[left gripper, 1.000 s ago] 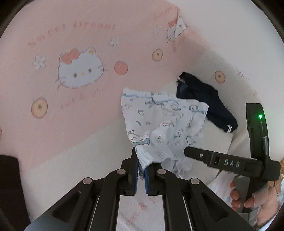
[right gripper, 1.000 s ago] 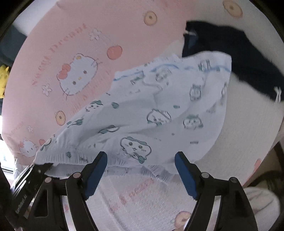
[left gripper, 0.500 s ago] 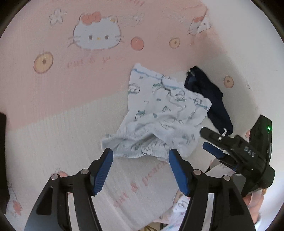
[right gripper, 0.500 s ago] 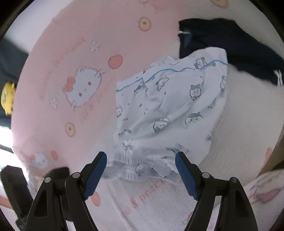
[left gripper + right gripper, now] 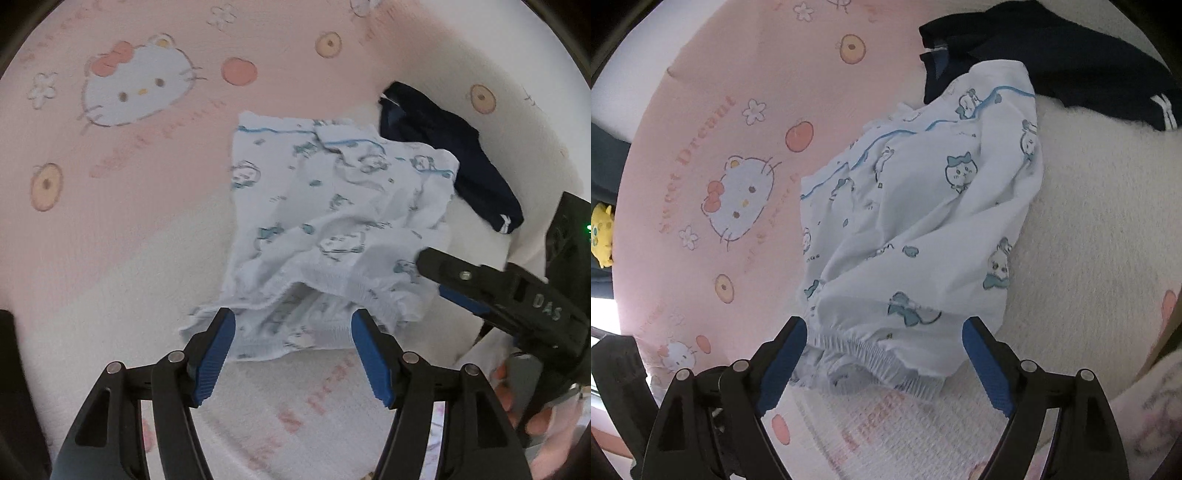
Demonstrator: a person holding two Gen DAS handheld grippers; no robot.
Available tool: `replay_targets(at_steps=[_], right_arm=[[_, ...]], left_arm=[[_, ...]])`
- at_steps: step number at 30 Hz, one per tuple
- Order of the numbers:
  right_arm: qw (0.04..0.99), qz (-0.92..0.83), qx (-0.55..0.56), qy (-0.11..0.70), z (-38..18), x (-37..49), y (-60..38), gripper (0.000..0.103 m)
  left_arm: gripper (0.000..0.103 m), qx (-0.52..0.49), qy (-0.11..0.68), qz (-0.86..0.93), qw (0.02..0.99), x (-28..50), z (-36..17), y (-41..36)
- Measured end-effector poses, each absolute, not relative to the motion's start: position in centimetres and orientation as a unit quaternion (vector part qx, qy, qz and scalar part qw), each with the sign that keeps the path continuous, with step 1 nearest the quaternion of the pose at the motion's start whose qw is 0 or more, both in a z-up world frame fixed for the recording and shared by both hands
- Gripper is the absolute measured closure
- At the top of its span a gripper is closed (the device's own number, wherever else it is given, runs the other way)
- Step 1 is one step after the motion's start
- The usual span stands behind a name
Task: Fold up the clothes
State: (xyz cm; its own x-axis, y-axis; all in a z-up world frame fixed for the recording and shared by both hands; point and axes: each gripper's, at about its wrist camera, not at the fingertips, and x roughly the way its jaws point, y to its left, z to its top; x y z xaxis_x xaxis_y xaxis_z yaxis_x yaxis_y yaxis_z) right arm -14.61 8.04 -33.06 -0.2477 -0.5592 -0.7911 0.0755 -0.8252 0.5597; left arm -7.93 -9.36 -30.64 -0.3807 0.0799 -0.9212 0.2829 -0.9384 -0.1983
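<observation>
Pale blue printed shorts (image 5: 332, 236) lie crumpled on the blanket (image 5: 110, 240), across the boundary where its pink cartoon-cat half meets its white fleecy half. Elastic waistband faces both cameras; blue-piped leg hems point to the blanket's far side. Dark navy garment (image 5: 454, 162) with white stripes lies at the far right of the shorts, touching or slightly under their far corner. Left gripper (image 5: 291, 350): jaws apart, blue pads on either side of the left portion of the waistband, not pressing on cloth; nothing held. Its jaws have opened within the last second, with the waistband lying between them. Right gripper (image 5: 882, 362): jaws wide, straddling the right portion of the waistband, pads clear of the fabric; its jaws have just been opening further, cloth between them but not gripped. In the left wrist view the right gripper's black finger overlaps the shorts' right edge; whether it touches cannot be told. A person's hand (image 5: 517, 398) shows at its handle.
</observation>
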Motion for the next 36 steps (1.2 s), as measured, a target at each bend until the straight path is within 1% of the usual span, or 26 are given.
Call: replay_targets(at_steps=[5,10,11,13,14,15,17,18,24,27,31,36], right_arm=[[0.191,-0.762,0.580,-0.214,-34.3,-15.5,7.7,0.017],[0.158,-0.753,0.589,-0.247,-36.7,-16.1,8.1,0.017],[0.161,-0.746,0.593,-0.257,-37.3,-16.1,8.1,0.018],[0.177,-0.739,0.592,-0.269,-37.7,-15.9,8.1,0.038],[0.186,-0.736,0.591,-0.273,-37.8,-15.8,8.0,0.054],[0.195,-0.731,0.592,-0.277,-38.0,-15.8,7.9,0.072],[0.216,-0.715,0.598,-0.289,-38.4,-15.7,7.9,0.089],[0.229,-0.705,0.600,-0.303,-38.5,-15.5,7.8,0.091],[0.307,-0.649,0.602,-0.349,-38.4,-14.1,6.8,0.092],[0.334,-0.634,0.610,-0.337,-38.0,-13.1,5.7,0.092],[0.344,-0.641,0.614,-0.306,-37.4,-12.0,4.7,0.092],[0.345,-0.644,0.604,-0.317,-36.9,-12.0,4.6,0.092]], left_arm=[[0.040,0.536,0.180,-0.823,0.055,-8.7,-30.7,-8.5],[0.040,0.519,0.221,-0.824,0.061,-8.6,-30.7,-9.1],[0.040,0.517,0.228,-0.823,0.061,-8.4,-30.8,-9.2],[0.040,0.515,0.235,-0.822,0.061,-8.2,-31.0,-9.4],[0.040,0.514,0.237,-0.822,0.061,-8.1,-31.0,-9.5],[0.040,0.511,0.241,-0.823,0.062,-7.9,-31.1,-9.6],[0.040,0.507,0.254,-0.822,0.061,-7.6,-31.3,-9.8],[0.040,0.507,0.262,-0.819,0.058,-7.5,-31.5,-9.9],[0.040,0.521,0.281,-0.805,0.038,-6.4,-32.9,-9.5],[0.040,0.522,0.282,-0.804,0.035,-5.5,-33.4,-9.2],[0.040,0.514,0.286,-0.808,0.045,-4.5,-33.8,-9.6],[0.040,0.507,0.275,-0.815,0.059,-4.5,-34.4,-8.8]])
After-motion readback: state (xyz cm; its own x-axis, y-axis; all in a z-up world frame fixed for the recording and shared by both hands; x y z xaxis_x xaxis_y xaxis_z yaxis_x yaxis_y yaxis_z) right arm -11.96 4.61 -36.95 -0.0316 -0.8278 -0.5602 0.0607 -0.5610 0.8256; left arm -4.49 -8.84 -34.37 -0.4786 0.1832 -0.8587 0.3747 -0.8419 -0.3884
